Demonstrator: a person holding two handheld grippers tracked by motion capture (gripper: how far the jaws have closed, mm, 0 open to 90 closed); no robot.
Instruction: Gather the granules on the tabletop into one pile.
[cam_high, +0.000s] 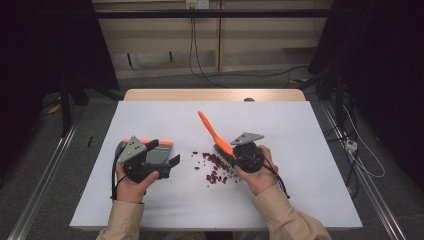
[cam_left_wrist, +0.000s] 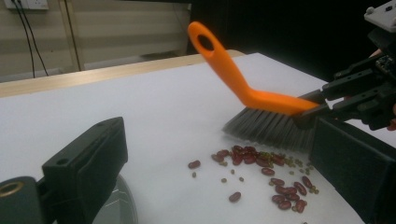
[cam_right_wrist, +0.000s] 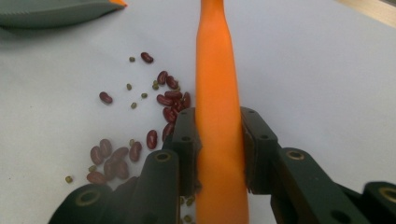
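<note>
Forearms in tan sleeves enter at the bottom of the high view, one gripper in each hand.

Right gripper (cam_high: 231, 154): jaws clamped on the orange body of the brush (cam_right_wrist: 217, 100), one pad on either flank, as the right gripper view shows close up. Handle slants up and away; grey bristles (cam_left_wrist: 268, 126) rest on the white table (cam_high: 300, 125).

Left gripper (cam_high: 167, 162): holds a grey dustpan with orange trim (cam_high: 157, 150), set on the table to the left of the spill. In the left gripper view its jaws stand well apart either side of the frame, with a grey curved edge (cam_left_wrist: 122, 205) showing low between them; whether the pads press on the pan cannot be told.

Beans (cam_high: 214, 167): dark red ones mixed with small green ones (cam_left_wrist: 232, 171), scattered between pan and brush, thickest just beside the bristles.

Step in hand, by judgement: sweeping, with the beans not yet gathered and the pan well apart from them. Next move likely calls for drawing the bristles leftward across the heap in a low, steady stroke while the pan's lip sits flat on the table to catch them; the small green ones may slip under the bristles.

Views compared: high view gives the layout of pan, spill and brush; left gripper view shows bristle contact and the hole in the handle's end (cam_left_wrist: 205, 42); right gripper view shows the grip itself and the pan's edge (cam_right_wrist: 51, 11) at top left.
</note>
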